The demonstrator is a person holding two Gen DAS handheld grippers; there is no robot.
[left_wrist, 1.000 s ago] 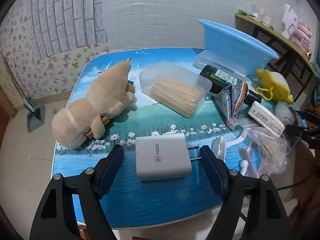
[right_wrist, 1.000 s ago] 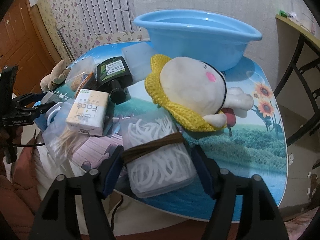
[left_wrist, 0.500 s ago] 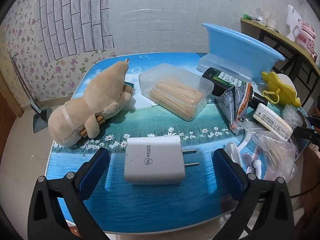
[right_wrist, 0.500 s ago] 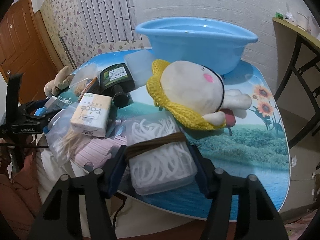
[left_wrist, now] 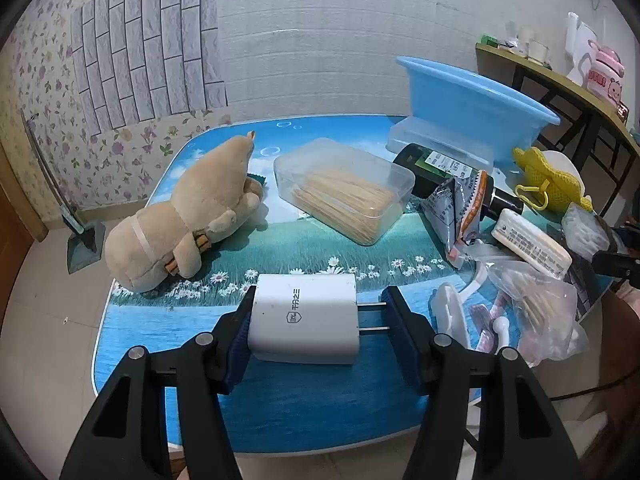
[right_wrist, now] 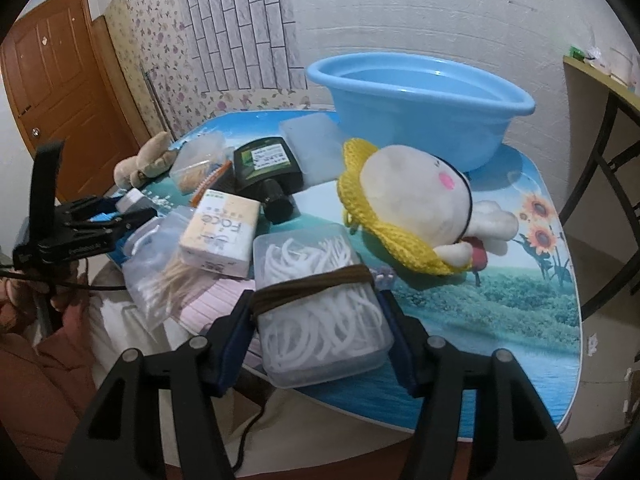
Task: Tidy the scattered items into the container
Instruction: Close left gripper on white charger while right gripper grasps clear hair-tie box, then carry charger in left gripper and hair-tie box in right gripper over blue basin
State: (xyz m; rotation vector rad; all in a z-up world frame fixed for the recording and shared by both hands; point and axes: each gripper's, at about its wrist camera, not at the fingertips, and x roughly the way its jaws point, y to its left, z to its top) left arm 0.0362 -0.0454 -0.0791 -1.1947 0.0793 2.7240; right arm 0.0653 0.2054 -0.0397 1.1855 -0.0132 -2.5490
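Note:
My left gripper is closing its jaws on a white plug charger near the table's front edge. One pad touches the charger's body and the other touches the tips of its prongs. In the right wrist view, my right gripper is shut on a clear box of white floss picks bound with a brown band, at the table's near edge. The blue basin stands empty at the back of the table. The left gripper also shows at far left in that view.
A beige plush, a clear box of wooden sticks, a dark bottle and a snack packet lie on the table. A tissue pack, a bag of cotton swabs and a white plush with a yellow knit hat crowd around the floss box.
The left jaws spread wide around the charger, then closed in against it. The right jaws narrowed from a small gap onto the sides of the floss box.

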